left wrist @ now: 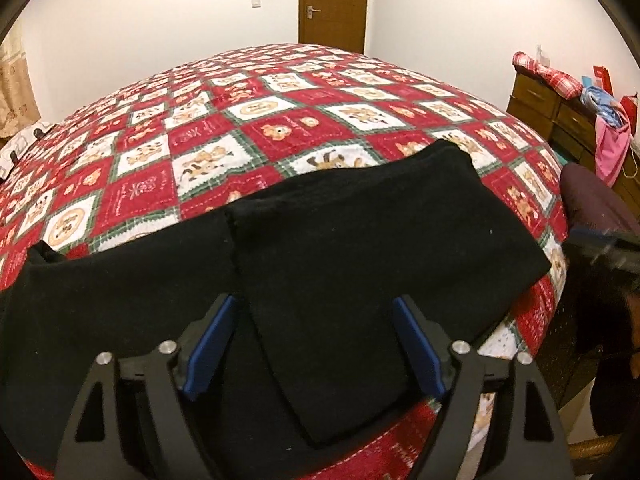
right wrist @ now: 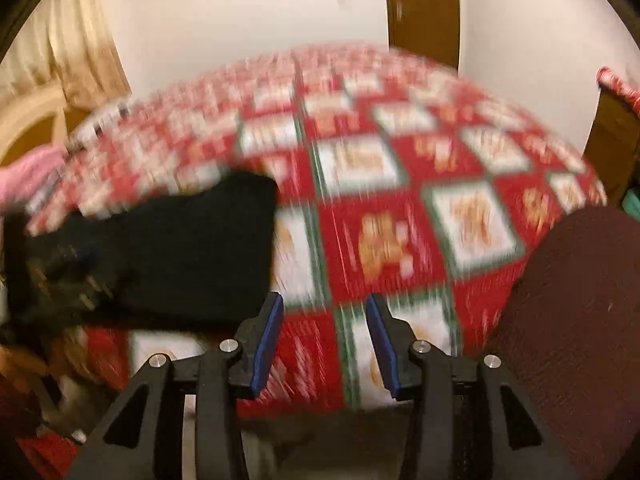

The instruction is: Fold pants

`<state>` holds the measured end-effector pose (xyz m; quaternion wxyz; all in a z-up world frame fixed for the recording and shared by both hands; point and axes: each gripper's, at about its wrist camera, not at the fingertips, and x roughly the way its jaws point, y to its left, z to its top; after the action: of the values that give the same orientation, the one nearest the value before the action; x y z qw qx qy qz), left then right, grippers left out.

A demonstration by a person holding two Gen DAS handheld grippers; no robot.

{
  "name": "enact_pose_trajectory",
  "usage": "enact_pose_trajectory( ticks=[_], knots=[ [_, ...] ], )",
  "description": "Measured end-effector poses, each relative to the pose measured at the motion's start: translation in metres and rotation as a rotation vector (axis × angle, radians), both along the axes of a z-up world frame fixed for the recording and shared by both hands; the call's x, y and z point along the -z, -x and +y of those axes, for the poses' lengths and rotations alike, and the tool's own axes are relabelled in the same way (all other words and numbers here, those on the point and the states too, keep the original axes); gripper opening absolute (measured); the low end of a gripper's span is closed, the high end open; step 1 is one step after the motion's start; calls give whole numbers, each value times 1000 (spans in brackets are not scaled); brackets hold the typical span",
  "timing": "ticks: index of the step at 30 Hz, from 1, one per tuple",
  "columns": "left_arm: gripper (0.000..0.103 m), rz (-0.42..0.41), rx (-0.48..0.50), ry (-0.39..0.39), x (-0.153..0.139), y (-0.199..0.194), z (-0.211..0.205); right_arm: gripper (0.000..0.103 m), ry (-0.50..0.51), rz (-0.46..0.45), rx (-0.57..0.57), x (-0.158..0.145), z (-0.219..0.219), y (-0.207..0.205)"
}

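Note:
Black pants [left wrist: 320, 248] lie folded on a red and white patterned bedspread [left wrist: 248, 120], with one layer folded over to the right. My left gripper [left wrist: 314, 312] is open and empty, its blue pads just above the near edge of the pants. In the blurred right wrist view the pants [right wrist: 192, 252] lie to the left, and my right gripper [right wrist: 322, 312] is open and empty over the bedspread [right wrist: 400, 220], to the right of the pants. The right gripper also shows at the right edge of the left wrist view [left wrist: 608, 252].
A wooden dresser [left wrist: 560, 112] with piled clothes stands at the right of the bed. A brown door [left wrist: 334, 0] is in the far wall. A dark maroon sleeve [right wrist: 572, 320] fills the right side of the right wrist view. A curtain [right wrist: 80, 40] hangs at the left.

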<state>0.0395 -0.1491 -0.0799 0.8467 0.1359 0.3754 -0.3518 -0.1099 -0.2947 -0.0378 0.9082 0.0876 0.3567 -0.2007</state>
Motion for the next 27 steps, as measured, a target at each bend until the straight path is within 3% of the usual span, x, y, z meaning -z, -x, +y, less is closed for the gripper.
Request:
enact_pose_trajectory(
  ticks=[3, 5, 9, 11, 12, 15, 20, 22, 24, 27],
  knots=[
    [85, 15, -19, 28, -4, 1, 1, 45, 31, -126, -76, -19, 22, -14],
    [85, 22, -23, 80, -12, 2, 9, 45, 40, -117, -127, -14, 38, -38],
    [85, -48, -122, 155, -37, -6, 49, 45, -75, -66, -180, 20, 55, -75],
    [85, -61, -226, 177, -44, -17, 87, 46, -95, 13, -169, 44, 59, -92],
    [85, -60, -273, 182, -45, -21, 105, 46, -82, 11, -161, 49, 61, -92],
    [86, -69, -493, 181, -41, -35, 182, 49, -39, 12, -162, 42, 69, -92],
    [86, -80, -848, 202, -28, -39, 298, 50, -60, -174, -167, 2, 87, -68],
    [86, -33, -970, 248, -20, -42, 336, 51, -84, -182, -204, -1, 100, -70],
    [86, 41, -1052, 347, -7, -49, 368, 51, -106, -171, -255, 0, 118, -75],
    [86, 136, -1080, 465, 11, -64, 391, 51, -110, -134, -307, 7, 141, -80]
  ],
)
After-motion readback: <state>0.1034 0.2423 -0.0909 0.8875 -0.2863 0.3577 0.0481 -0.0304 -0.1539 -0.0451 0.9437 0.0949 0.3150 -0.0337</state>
